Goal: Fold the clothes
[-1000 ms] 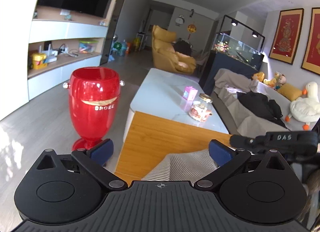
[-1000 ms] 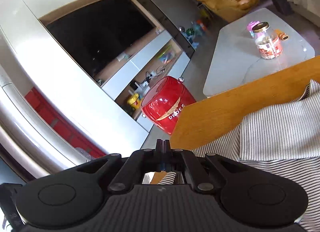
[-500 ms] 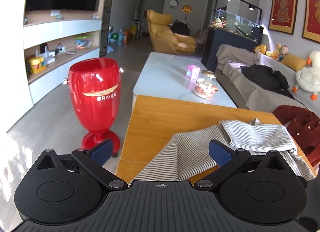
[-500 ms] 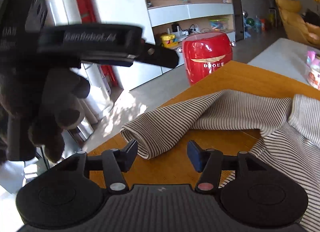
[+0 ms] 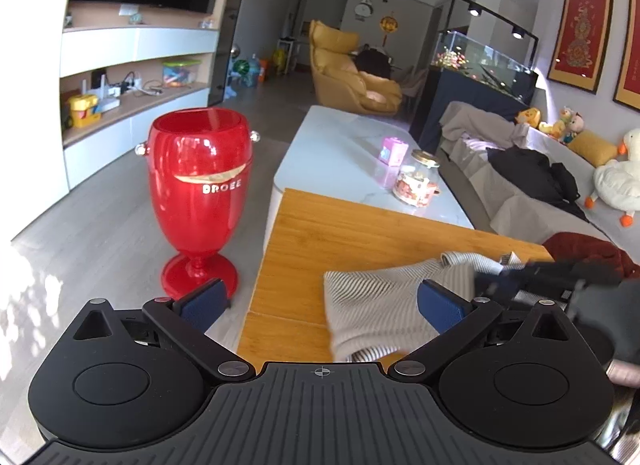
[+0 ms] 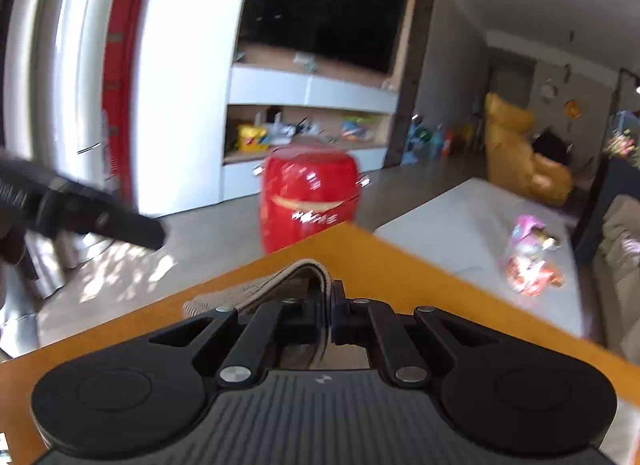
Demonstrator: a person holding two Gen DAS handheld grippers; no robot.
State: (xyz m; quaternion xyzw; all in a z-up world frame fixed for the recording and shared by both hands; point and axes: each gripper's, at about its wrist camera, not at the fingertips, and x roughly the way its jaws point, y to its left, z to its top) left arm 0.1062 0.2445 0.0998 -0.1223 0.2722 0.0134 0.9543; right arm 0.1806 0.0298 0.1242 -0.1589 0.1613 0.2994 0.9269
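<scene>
A grey-and-white striped garment point(image 5: 380, 305) lies bunched on the wooden table point(image 5: 340, 233) near its left front corner. My left gripper point(image 5: 322, 299) hovers open over the garment's left edge, its blue pads point(image 5: 440, 305) wide apart and pressing on nothing. My right gripper point(image 6: 330, 317) is shut on a folded edge of the striped garment point(image 6: 260, 289), which arches up between its pads. In the left wrist view the right gripper point(image 5: 492, 281) shows blurred at the garment's right side. The left gripper point(image 6: 100, 221) appears blurred at the left of the right wrist view.
A tall red vase point(image 5: 200, 185) stands on the floor beside the table's left edge. A dark red garment point(image 5: 584, 249) lies at the table's far right. Beyond is a white coffee table point(image 5: 340, 145) with a jar point(image 5: 416, 185), then a sofa.
The right gripper rolled upright, opened, swung over the table and shut on the striped garment's folded edge. The garment now lies more bunched toward the left corner. The left gripper barely moved.
</scene>
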